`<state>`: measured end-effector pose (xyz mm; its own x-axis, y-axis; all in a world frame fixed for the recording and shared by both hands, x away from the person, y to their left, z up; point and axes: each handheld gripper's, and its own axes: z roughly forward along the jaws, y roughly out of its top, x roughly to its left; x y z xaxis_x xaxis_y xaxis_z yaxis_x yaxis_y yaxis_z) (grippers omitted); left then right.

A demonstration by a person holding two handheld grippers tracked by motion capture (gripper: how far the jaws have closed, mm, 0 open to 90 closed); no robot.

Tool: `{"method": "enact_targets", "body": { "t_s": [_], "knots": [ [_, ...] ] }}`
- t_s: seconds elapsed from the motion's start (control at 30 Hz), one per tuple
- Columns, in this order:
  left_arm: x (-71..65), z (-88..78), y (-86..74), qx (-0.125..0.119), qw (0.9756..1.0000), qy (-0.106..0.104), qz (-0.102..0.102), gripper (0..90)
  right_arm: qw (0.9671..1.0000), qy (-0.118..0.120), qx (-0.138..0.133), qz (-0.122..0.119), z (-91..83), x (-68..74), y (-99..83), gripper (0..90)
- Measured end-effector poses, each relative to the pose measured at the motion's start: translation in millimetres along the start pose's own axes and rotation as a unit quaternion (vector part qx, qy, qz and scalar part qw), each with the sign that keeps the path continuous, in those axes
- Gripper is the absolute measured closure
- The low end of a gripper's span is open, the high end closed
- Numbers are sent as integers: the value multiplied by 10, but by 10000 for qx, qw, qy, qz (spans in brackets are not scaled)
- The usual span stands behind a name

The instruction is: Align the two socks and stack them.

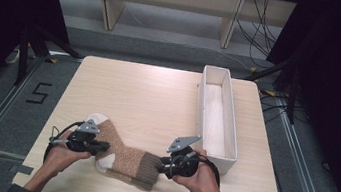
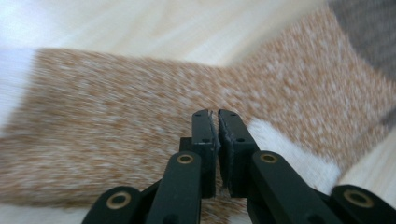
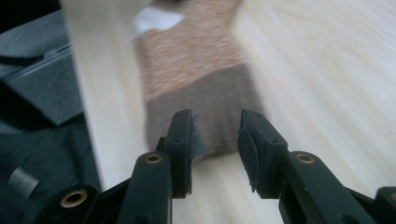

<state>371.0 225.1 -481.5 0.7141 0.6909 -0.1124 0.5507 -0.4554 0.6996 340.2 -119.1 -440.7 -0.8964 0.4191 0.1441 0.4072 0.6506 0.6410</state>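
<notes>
1. A tan knitted sock with a white toe, white heel and dark brown cuff lies flat on the pale wooden worktop, near its front edge, between the person's two hands.
2. The left gripper sits over the foot part of the sock, close to the white heel patch. In the left gripper view its jaws stand almost together with only a thin slit between them, and no fold of fabric can be made out in that slit; the sock lies beneath and beyond them.
3. The right gripper is at the cuff end. In the right gripper view its jaws stand apart with nothing between them, the brown cuff lying just past their tips.
4. A long white rectangular plastic bin stands on the right side of the worktop, apart from the sock.
</notes>
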Motion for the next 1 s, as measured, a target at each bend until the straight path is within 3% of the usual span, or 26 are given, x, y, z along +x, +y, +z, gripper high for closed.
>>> {"method": "enact_targets", "body": {
  "t_s": [0.13,0.27,0.33,0.43,0.57,0.7,0.73,0.87,0.9,1.0],
  "knots": [
    [145,-105,5,-191,9993,230,-238,784,9995,73,152,-276,68,163,-15,662],
    [275,-140,29,-112,9976,660,-161,777,9989,68,375,-275,185,207,-41,659],
    [336,-124,44,-167,9972,691,-245,797,9979,-1,452,-475,257,188,-55,654],
    [371,-47,55,207,9961,853,-45,815,9971,-43,654,-375,328,213,-85,617],
    [386,95,-23,358,9957,838,-163,830,9958,-175,763,-483,384,215,-112,643],
    [394,95,-29,357,9955,850,-206,833,9940,-221,775,-735,398,181,-117,776],
    [389,93,-28,367,9956,838,-184,833,9943,-284,761,-691,385,182,-112,796],
    [376,105,-20,373,9953,881,-143,838,9946,-292,621,-779,279,190,-24,836],
    [371,104,-18,374,9953,884,-128,839,9958,-262,550,-687,247,205,-1,839],
    [386,100,-19,367,9956,853,-143,839,9962,-219,281,-800,111,281,151,844]
  ]
}}
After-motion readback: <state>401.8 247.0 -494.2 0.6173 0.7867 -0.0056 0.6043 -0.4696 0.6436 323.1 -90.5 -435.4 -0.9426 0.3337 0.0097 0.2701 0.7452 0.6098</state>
